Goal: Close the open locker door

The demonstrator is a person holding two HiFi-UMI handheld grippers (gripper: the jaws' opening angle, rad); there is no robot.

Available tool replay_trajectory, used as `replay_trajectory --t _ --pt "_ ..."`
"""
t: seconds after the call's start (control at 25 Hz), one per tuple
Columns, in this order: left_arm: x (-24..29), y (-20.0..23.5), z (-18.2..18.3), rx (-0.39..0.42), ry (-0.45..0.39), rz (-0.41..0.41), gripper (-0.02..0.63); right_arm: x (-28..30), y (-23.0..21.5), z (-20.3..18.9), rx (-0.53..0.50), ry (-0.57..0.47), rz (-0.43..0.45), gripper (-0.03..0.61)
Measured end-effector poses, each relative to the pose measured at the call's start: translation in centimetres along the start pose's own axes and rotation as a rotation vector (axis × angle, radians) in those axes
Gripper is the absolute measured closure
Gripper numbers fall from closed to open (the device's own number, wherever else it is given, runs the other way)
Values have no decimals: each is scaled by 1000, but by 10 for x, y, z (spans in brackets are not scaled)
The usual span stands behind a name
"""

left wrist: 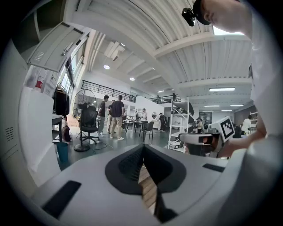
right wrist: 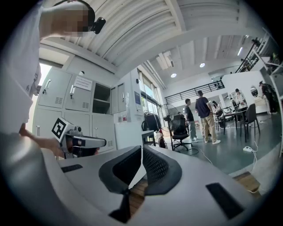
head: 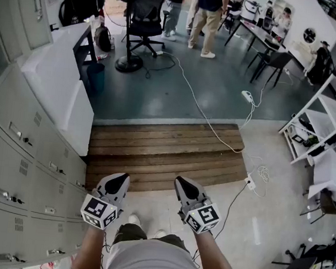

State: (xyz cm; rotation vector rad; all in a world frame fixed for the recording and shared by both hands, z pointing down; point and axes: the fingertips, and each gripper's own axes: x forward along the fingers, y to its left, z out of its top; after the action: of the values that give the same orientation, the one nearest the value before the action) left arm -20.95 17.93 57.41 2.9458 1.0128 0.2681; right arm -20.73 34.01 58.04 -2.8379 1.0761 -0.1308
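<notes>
A bank of grey lockers [head: 13,145] runs along my left. One upper compartment [right wrist: 101,99] stands open, its door [right wrist: 117,99] swung outward; from below the same door [left wrist: 57,45] shows overhead at the left. Both grippers are held low in front of the person's body, side by side and apart from the lockers. My left gripper [head: 114,182] [left wrist: 143,148] is shut with nothing in it. My right gripper [head: 185,186] [right wrist: 141,150] is also shut and empty. Each shows in the other's view: the left gripper [right wrist: 84,142], the right gripper [left wrist: 201,139].
A white panel [head: 60,91] juts out from the locker row ahead on the left. A wooden platform [head: 166,151] lies just ahead, with a white cable [head: 205,114] across it. Beyond are an office chair [head: 145,16], a fan, people [head: 209,14], and white shelving [head: 329,123] at right.
</notes>
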Motion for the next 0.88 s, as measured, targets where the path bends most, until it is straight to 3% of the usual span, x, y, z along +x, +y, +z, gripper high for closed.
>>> replay_trajectory --t 0.16,0.52,0.88 --pt "-3 32 2 28 5 -5 611 41 8 5 2 9 21 557" --pt "-10 158 11 3 -23 30 611 153 21 21 19 -10 30 557" --pt "9 219 6 -27 -12 53 611 209 -3 13 45 23 -7 557"
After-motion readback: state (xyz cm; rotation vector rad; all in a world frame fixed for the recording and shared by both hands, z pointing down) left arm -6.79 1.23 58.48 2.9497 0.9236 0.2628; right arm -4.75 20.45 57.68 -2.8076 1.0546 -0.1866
